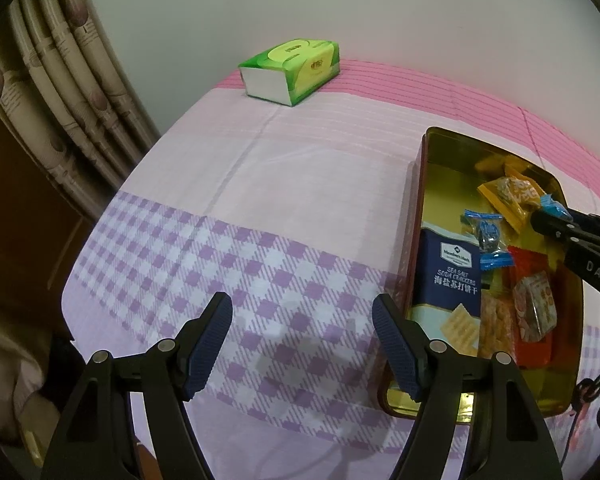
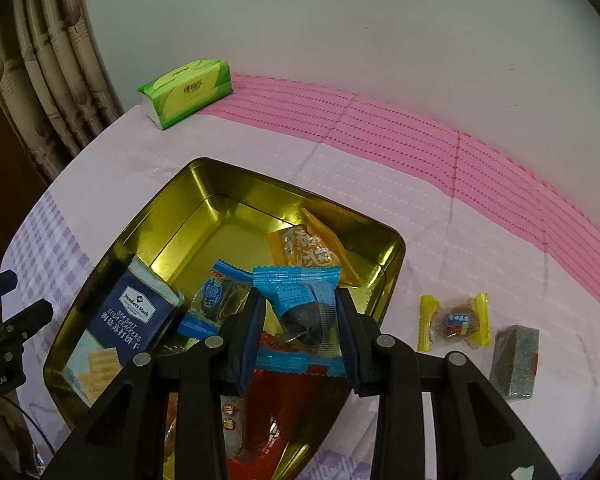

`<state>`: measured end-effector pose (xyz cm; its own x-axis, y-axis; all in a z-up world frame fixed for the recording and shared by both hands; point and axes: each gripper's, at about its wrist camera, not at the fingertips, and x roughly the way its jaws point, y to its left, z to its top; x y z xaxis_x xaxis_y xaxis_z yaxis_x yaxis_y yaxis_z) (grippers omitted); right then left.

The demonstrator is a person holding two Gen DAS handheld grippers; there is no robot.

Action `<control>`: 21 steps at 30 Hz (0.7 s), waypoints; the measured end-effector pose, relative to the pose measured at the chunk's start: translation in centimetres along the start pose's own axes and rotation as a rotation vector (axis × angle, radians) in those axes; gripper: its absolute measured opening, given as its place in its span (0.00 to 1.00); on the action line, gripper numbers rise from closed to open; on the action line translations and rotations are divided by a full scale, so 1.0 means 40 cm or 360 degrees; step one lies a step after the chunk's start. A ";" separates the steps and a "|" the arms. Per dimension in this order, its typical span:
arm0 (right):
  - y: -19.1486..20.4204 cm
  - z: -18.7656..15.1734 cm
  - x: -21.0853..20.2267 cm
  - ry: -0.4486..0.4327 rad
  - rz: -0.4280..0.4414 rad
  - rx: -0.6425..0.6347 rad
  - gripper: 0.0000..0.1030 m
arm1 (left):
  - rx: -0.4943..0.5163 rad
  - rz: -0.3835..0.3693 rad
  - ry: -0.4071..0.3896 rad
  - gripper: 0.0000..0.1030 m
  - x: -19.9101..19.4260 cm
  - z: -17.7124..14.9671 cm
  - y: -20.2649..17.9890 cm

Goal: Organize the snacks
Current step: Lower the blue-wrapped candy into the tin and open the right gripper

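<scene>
A gold tin [image 1: 424,184] [image 2: 172,208] lies on the bed with snacks in it: a navy cracker box [image 1: 448,280] [image 2: 128,320], a blue-wrapped candy [image 1: 486,236] [image 2: 212,300], an orange packet [image 1: 508,196] [image 2: 312,252] and red packets [image 1: 532,304]. My right gripper [image 2: 300,320] is shut on another blue-wrapped dark candy [image 2: 300,304], held over the tin; its tip [image 1: 552,220] shows in the left wrist view. My left gripper [image 1: 302,344] is open over the checked sheet left of the tin, with nothing between its fingers. Outside the tin lie a yellow-wrapped candy [image 2: 456,322] and a grey-green wrapped block [image 2: 516,360].
A green tissue pack [image 1: 292,70] [image 2: 186,90] sits at the far edge of the bed by the white wall. A patterned curtain [image 1: 60,92] hangs on the left. The sheet [image 1: 260,184] is pink with a purple checked band.
</scene>
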<state>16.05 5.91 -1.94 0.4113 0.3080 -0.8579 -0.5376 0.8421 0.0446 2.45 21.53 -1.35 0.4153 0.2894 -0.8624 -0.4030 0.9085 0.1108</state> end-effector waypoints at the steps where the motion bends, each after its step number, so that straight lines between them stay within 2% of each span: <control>1: 0.001 -0.001 0.001 0.0002 0.0002 0.0002 0.32 | 0.0001 0.0002 -0.0001 0.71 0.000 0.000 -0.001; 13: -0.002 0.003 -0.012 -0.0019 0.0023 0.0040 0.33 | 0.0007 -0.0007 0.0001 0.71 -0.004 -0.002 -0.006; 21: -0.016 -0.007 -0.057 -0.0064 0.0078 0.0076 0.35 | 0.0023 -0.0008 0.0002 0.71 -0.006 -0.001 -0.013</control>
<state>15.27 4.55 -0.16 0.4151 0.3659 -0.8330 -0.5223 0.8455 0.1112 2.51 20.98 -1.22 0.4161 0.2846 -0.8636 -0.3891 0.9141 0.1137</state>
